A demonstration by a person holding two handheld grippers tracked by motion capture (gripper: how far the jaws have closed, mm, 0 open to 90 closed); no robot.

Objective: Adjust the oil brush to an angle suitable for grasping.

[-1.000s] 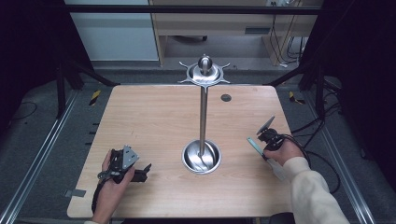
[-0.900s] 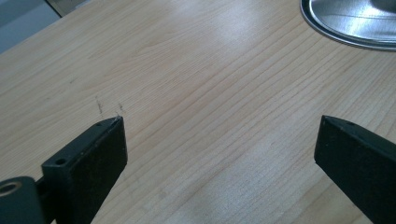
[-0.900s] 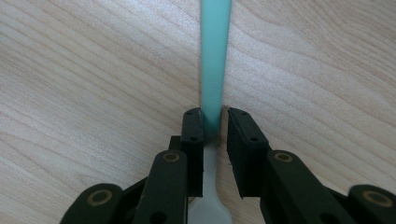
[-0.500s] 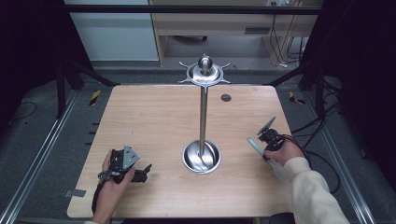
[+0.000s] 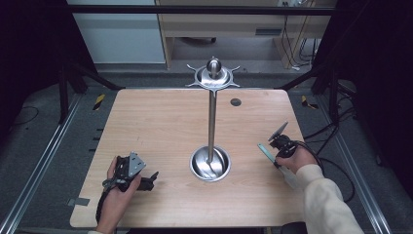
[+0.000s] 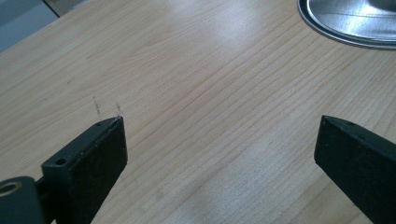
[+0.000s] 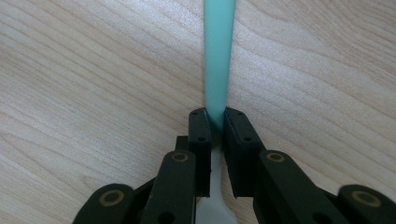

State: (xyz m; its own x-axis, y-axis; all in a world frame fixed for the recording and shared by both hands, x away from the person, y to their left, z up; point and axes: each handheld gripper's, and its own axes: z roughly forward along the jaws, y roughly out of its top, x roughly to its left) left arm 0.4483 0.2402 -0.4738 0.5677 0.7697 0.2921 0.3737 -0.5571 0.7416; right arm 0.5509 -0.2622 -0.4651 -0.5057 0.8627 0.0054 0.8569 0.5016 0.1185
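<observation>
A tall metal stand (image 5: 211, 117) with a round dish base (image 5: 210, 163) and a hooked crown on top (image 5: 213, 75) rises from the middle of the wooden table (image 5: 165, 122). My right gripper (image 7: 215, 116) is right of the base (image 5: 278, 148), shut on a thin teal-handled utensil (image 7: 218, 51) with a white part under the jaws. Those jaws have just been closing on the handle. In the high view, the teal strip (image 5: 265, 150) points toward the stand. My left gripper (image 5: 150, 181) rests at the front left. Its jaws stand wide open over bare wood (image 6: 219, 135), facing the base rim (image 6: 345, 23).
A small dark round disc (image 5: 235, 102) sits in the table near the far edge, right of the pole. Cables trail from both grippers off the table's sides. Black frame bars and floor rails surround the table.
</observation>
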